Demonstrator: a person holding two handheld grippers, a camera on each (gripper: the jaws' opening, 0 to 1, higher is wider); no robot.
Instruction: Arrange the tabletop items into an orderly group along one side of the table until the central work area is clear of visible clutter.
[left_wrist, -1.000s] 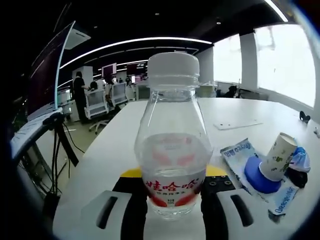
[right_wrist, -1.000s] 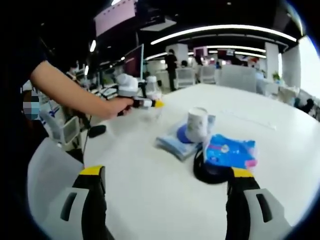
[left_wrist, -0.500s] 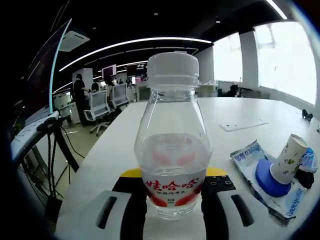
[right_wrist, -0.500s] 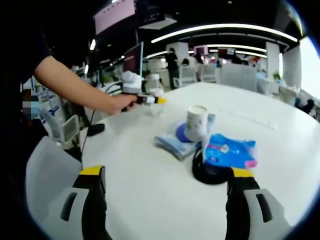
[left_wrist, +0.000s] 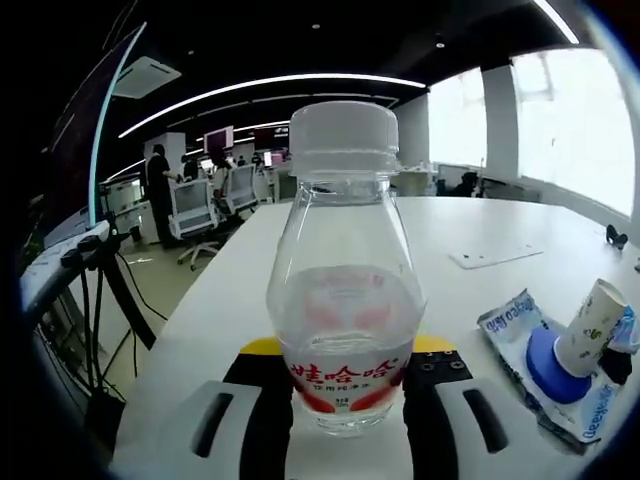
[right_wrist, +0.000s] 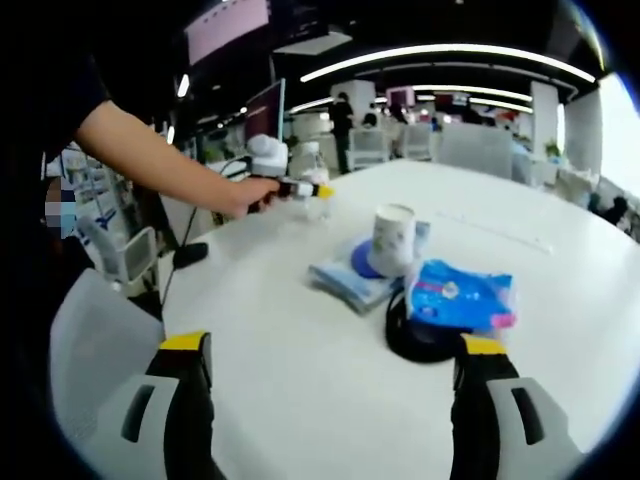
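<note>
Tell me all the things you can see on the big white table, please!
Water bottle: one, clear with a white cap and red label, held between the left gripper's jaws.
Paper cup: one, white with a pattern, standing on the blue disc.
Blue disc: one, blue, on the wipes pack, under the cup.
Wipes pack: one, pale blue, flat on the table.
Blue packet: one, bright blue with pink, on a black round thing.
Black round thing: one, black, under the packet.
Table: one, white.
Left gripper: black and yellow, shut on the bottle.
Right gripper: black and yellow, open, above the table.
Hand: one, holding the left gripper.
</note>
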